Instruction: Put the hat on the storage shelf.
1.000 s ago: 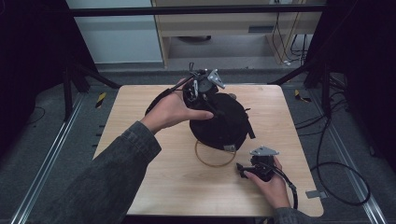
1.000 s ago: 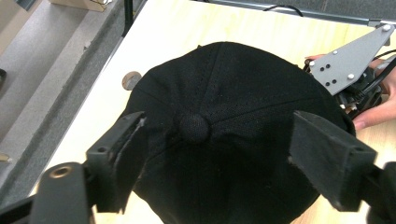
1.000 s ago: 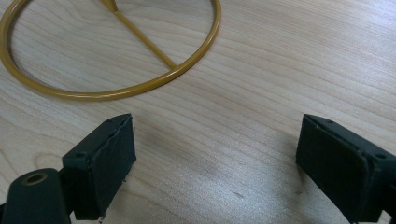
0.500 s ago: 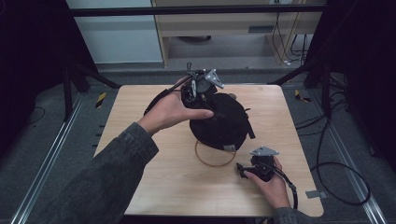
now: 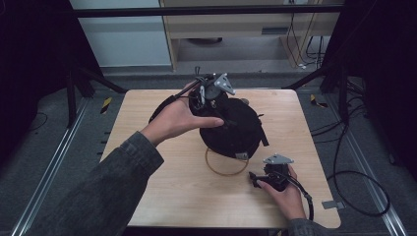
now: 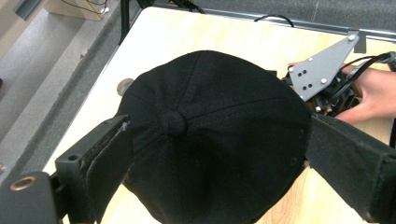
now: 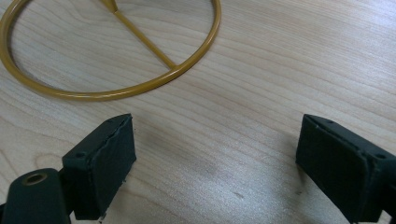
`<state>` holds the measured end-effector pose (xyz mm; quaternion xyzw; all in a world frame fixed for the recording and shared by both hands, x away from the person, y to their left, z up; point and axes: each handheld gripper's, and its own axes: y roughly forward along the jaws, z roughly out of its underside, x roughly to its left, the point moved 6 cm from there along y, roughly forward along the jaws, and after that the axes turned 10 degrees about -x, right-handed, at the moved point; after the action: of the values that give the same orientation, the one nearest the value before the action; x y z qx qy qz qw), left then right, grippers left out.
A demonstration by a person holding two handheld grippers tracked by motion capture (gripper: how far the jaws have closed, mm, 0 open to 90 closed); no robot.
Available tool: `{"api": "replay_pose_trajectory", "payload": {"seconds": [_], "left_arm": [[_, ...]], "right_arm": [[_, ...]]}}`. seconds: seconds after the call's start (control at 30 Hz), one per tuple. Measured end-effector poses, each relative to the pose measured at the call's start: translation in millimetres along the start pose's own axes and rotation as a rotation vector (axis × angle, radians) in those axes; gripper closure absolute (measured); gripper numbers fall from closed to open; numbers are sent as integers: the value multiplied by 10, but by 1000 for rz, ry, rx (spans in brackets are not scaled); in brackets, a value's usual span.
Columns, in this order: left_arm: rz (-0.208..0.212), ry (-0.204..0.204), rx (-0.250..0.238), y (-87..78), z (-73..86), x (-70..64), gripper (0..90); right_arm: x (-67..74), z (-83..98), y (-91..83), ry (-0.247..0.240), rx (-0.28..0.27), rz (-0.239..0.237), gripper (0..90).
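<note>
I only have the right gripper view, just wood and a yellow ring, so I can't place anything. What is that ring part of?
Observer: In the high view the yellow ring lies on the table, partly under a black cap.
Operator: Where is the left gripper?
Observer: The left gripper is over the cap's crown; its jaws have just been opening and stand wide, the cap between them.
Operator: And mine?
Observer: The right gripper sits low on the table, nearer the person than the ring, apart from the cap.
</note>
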<state>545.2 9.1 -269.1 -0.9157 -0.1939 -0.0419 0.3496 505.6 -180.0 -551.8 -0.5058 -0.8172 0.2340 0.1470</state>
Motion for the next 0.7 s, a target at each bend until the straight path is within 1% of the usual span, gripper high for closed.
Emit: {"api": "replay_pose_trajectory", "payload": {"seconds": [0.03, 0.13, 0.27, 0.63, 0.7], "left_arm": [[1, -4, -4, -12, -1, -8, 75], [-1, 6, 2, -61, 12, -14, 74], [3, 0, 0, -138, 38, -31, 70], [1, 7, 2, -324, 110, -135, 66], [1, -1, -4, -347, 120, -151, 66]], "right_arm": [[0, 0, 0, 0, 0, 0, 120], [-3, -1, 0, -3, 0, 0, 120], [0, 0, 0, 0, 0, 0, 120], [-1, 0, 0, -2, -1, 1, 120], [-2, 0, 0, -2, -1, 1, 120]]}}
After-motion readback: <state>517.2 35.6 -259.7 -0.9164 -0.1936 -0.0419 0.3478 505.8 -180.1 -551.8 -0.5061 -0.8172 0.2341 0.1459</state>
